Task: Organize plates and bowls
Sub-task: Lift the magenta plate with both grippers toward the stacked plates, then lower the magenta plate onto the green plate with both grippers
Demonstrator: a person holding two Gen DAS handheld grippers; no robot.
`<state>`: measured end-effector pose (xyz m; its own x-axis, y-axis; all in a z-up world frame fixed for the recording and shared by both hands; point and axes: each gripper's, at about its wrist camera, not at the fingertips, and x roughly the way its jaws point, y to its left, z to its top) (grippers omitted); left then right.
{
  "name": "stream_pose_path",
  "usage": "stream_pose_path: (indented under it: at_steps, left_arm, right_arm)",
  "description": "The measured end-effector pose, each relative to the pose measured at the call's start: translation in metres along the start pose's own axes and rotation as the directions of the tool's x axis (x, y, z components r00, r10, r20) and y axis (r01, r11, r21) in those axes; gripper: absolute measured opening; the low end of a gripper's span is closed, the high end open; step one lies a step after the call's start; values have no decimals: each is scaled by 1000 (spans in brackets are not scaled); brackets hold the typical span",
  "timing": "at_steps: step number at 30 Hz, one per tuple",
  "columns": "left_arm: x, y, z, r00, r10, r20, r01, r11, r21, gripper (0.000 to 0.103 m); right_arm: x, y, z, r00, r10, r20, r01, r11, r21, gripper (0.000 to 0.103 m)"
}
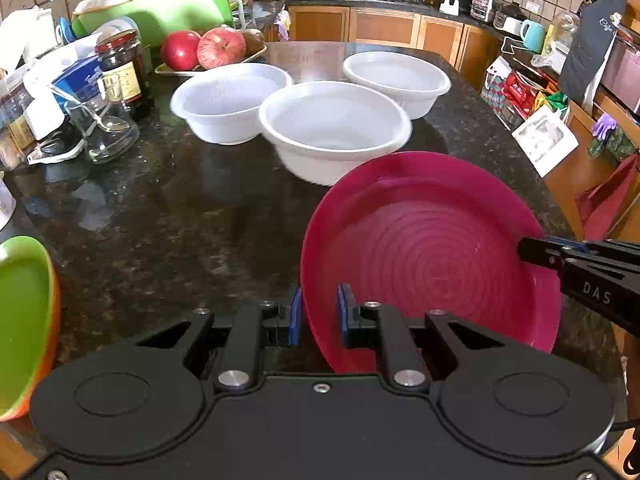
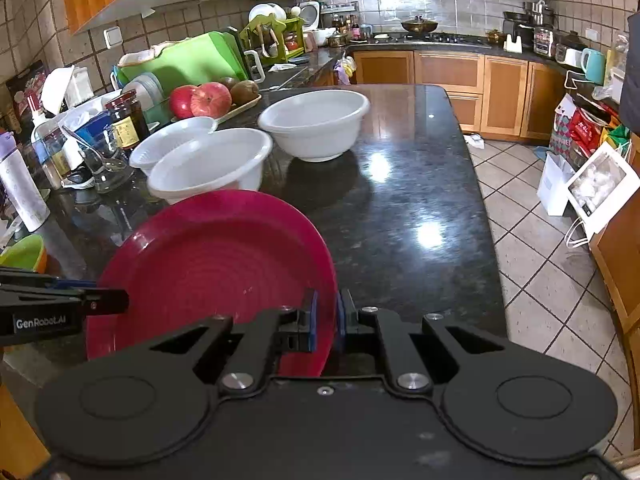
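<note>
In the left wrist view, a green bowl (image 1: pixel 24 320) sits at the lower left edge of the frame on the dark counter (image 1: pixel 180 220). At the upper left stand a jar (image 1: pixel 122 68) and a glass (image 1: pixel 102 128) with a spoon in it. Behind them, apples (image 1: pixel 204 48) lie on a tray. Three white bowls (image 1: pixel 334 128) stand in the upper middle of the frame, the left two touching at the rims, the right one just beside them. Below them, at lower centre and right, is the red plate (image 1: pixel 432 248), tilted. The left gripper (image 1: pixel 319 310) is clamped on the plate's left rim, one blue pad on each side of it. The right gripper (image 1: pixel 532 250) comes in from the right edge and grips the opposite rim.

In the right wrist view, the left gripper (image 2: pixel 116 302) enters at the lower left, closed on the plate's (image 2: pixel 216 260) rim. The plate fills the lower left and centre, in front of the nearest white bowl (image 2: pixel 208 164). The right gripper (image 2: pixel 327 320) is clamped on the plate's right rim, its pads close together with the rim between them. To the right lies bare counter (image 2: pixel 400 200), then tiled floor (image 2: pixel 540 260).
</note>
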<state>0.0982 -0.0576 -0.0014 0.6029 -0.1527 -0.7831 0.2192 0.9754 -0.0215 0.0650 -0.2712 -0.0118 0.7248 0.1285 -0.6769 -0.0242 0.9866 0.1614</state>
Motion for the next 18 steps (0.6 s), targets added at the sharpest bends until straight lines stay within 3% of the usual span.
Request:
stream_pose_path:
  at_steps: [10, 18]
  left_arm:
    - [-25, 57, -16, 1000, 8, 14, -8, 1000, 9, 23]
    - [-57, 110, -32, 994, 77, 72, -77, 997, -3, 23]
  right_arm:
    - [-1, 70, -5, 1000, 18, -7, -18, 1000, -11, 12]
    - [2, 141, -1, 998, 68, 20, -67, 997, -48, 12]
